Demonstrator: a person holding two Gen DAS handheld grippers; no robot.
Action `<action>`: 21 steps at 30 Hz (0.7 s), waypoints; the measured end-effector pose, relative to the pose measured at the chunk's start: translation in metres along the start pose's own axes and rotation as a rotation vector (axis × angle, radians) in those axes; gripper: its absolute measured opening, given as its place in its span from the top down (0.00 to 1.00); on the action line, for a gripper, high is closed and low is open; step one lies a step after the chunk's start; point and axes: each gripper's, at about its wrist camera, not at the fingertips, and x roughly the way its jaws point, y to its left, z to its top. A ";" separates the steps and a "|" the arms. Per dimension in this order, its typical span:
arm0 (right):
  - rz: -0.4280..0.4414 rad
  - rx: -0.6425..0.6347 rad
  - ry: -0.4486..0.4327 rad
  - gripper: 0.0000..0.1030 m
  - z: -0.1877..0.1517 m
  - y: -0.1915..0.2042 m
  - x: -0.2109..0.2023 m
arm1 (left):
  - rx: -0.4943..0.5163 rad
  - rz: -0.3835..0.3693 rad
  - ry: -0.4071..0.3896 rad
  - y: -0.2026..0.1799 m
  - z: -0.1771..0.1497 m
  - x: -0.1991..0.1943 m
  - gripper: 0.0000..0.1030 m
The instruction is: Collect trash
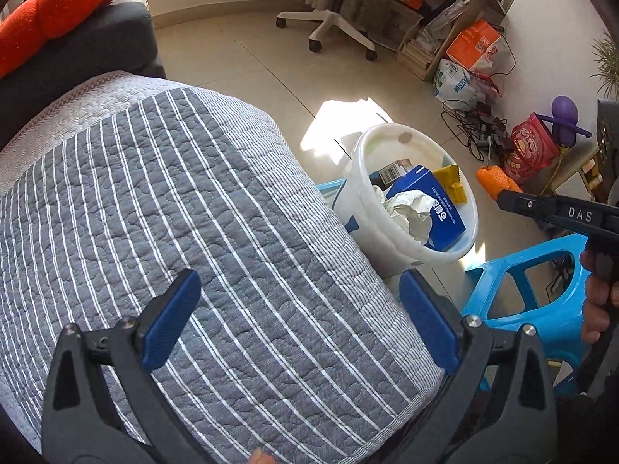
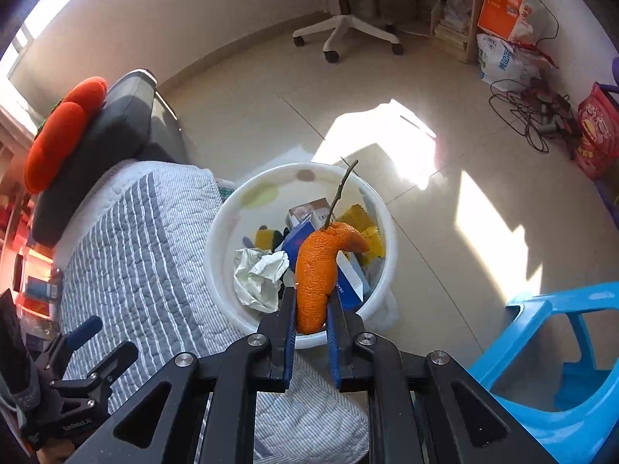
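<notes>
the orange peel [image 2: 317, 274], a pebbled strip with a thin twig stem at its far end, is pinched between the blue pads of the right gripper [image 2: 312, 309], whose body reads "das" in the left wrist view. just beyond and below its tips stands the white bucket [image 2: 220, 255] on the floor, holding crumpled white paper [image 2: 259, 274], a blue carton [image 1: 433, 201] with white lettering too small to read, a box with a barcode and a yellow wrapper. the left gripper [image 1: 300, 309] hovers with its jaws spread wide and nothing between them, over the grey striped quilt [image 1: 185, 201]. a blue plastic stool [image 2: 561, 348] stands to the right gripper's right. "genrobot.ai" shows on the left gripper's frame.
</notes>
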 end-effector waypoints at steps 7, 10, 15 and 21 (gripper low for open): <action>0.009 0.041 0.009 0.47 0.005 0.009 0.007 | -0.005 0.031 -0.001 0.021 -0.011 -0.016 0.01; -0.011 0.043 -0.018 0.42 0.004 0.012 0.000 | -0.005 0.046 -0.020 0.027 -0.015 -0.028 0.01; -0.017 0.021 -0.047 0.30 -0.008 0.025 -0.018 | -0.008 0.085 -0.064 0.032 -0.025 -0.056 0.01; -0.089 -0.048 -0.048 0.20 -0.031 0.046 -0.058 | 0.044 0.169 -0.153 0.023 -0.040 -0.104 0.01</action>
